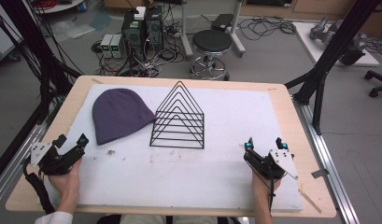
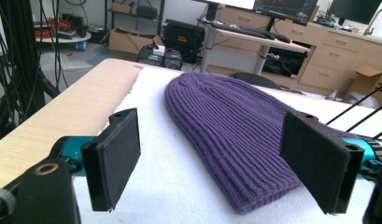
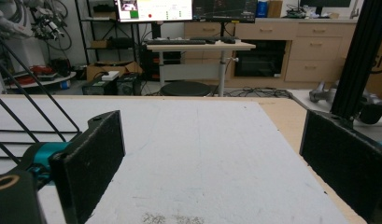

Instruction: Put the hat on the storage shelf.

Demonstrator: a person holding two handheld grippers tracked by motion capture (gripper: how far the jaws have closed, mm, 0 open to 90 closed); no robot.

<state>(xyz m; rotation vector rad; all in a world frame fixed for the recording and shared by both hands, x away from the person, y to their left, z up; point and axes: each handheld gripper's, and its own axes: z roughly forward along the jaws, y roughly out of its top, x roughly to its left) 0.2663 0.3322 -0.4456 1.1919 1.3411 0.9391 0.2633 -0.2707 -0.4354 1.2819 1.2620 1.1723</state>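
Lab clutter behind, white mat (image 1: 216, 172) on a wooden table up front. Purple beanie (image 1: 117, 114) lies flat at the mat's left, long axis running away from the person, touching the empty black wire rack (image 1: 179, 119). Left gripper (image 1: 72, 140) is way nearer, beanie dead ahead between its wide-open, empty jaws. Right gripper (image 1: 263, 142): also open, empty, well apart.

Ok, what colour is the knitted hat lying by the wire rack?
Purple, rib-knit hat; the left gripper view shows it best.
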